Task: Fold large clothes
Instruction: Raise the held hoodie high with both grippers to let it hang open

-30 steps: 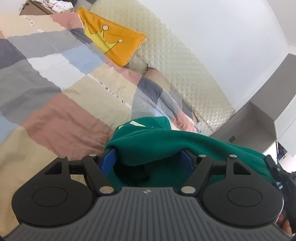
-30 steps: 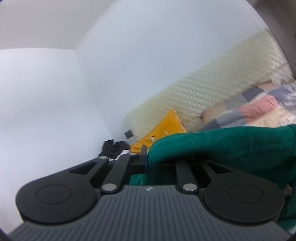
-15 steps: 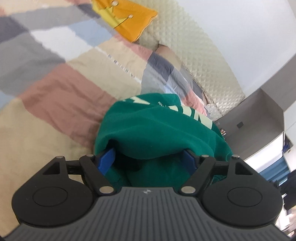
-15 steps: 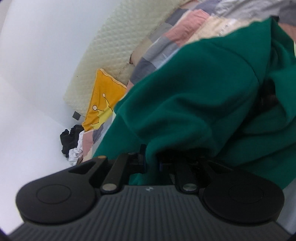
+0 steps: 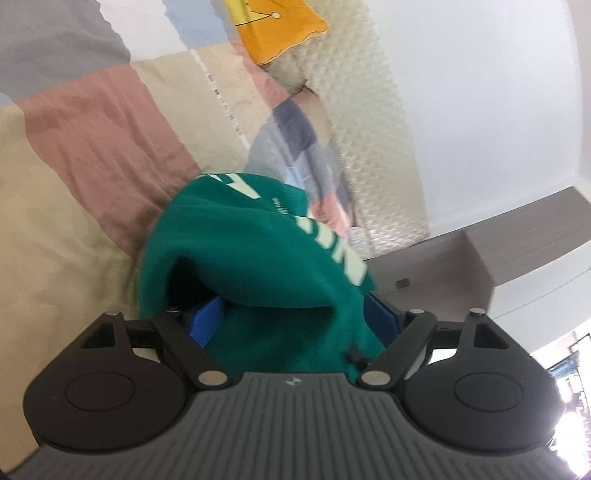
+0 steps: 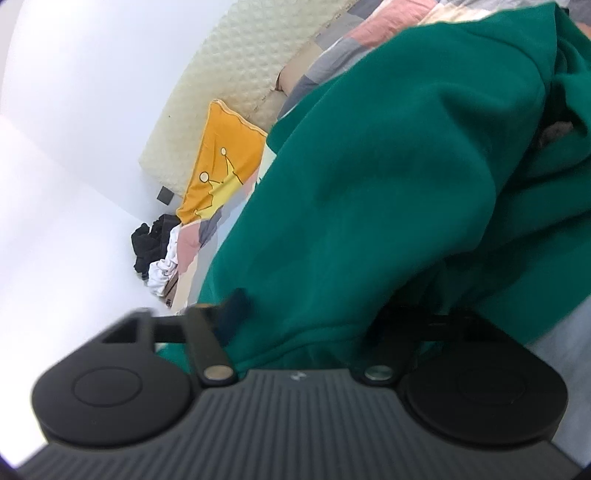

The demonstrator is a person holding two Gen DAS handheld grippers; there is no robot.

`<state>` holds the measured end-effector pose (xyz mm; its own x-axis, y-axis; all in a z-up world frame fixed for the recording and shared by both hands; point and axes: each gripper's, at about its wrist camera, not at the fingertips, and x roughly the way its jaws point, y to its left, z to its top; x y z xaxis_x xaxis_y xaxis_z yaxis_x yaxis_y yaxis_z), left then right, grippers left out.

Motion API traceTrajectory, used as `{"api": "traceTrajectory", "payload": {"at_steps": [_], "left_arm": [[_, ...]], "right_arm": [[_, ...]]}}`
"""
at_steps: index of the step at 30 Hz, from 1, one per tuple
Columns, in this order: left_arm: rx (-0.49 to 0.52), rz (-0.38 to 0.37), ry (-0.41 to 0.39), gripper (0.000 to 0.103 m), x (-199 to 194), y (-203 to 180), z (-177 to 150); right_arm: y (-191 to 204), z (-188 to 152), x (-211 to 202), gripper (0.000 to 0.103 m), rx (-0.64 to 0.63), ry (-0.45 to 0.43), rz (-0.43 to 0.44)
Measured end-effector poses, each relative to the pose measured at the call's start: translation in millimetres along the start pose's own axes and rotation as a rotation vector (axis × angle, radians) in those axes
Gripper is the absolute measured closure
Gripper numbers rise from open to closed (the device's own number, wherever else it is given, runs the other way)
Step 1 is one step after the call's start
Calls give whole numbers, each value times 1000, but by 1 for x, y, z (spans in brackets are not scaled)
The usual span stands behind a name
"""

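A green sweatshirt (image 5: 255, 258) with pale lettering hangs bunched over my left gripper (image 5: 295, 317). Its blue fingers (image 5: 207, 317) stand wide apart with cloth draped between and over them. In the right wrist view the same green sweatshirt (image 6: 388, 184) fills most of the frame and covers my right gripper (image 6: 306, 325). The right jaws now stand apart with cloth lying between them; the fingertips are hidden by fabric. The garment is held up above the patchwork bedspread (image 5: 92, 147).
An orange crown cushion (image 5: 280, 33) leans on the quilted cream headboard (image 5: 369, 129); it also shows in the right wrist view (image 6: 221, 162). A pile of black and white clothes (image 6: 159, 251) lies in the corner. A grey cabinet (image 5: 480, 251) stands at the right.
Both grippers swung downward toward the bed with the sweatshirt. The right jaws, shut on the cloth before, have spread apart. The sweatshirt has turned so its lettering shows.
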<state>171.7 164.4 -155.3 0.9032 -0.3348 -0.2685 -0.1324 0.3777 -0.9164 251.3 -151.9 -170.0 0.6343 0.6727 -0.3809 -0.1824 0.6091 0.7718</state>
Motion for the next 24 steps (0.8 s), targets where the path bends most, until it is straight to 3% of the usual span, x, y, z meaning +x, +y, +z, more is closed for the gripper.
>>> {"api": "traceTrajectory", "payload": {"at_steps": [1, 5, 10, 13, 17, 21, 24], "left_arm": [[-1, -21, -1, 15, -2, -1, 0], [-66, -70, 3, 11, 1, 4, 0], [-143, -5, 28, 11, 11, 21, 3], [-196, 42, -35, 12, 10, 32, 7], [-297, 7, -37, 13, 21, 42, 15], [-251, 51, 29, 23, 42, 37, 15], [-235, 91, 34, 33, 55, 36, 20]], "right_arm": [[2, 1, -3, 75, -5, -16, -6], [-1, 7, -19, 87, 12, -80, 63], [6, 10, -36, 89, 1, -138, 131], [11, 9, -42, 90, -16, -154, 153], [6, 7, -44, 90, -18, -168, 177], [4, 7, -46, 90, -24, -175, 182], [6, 11, -38, 90, -22, -167, 164]]}}
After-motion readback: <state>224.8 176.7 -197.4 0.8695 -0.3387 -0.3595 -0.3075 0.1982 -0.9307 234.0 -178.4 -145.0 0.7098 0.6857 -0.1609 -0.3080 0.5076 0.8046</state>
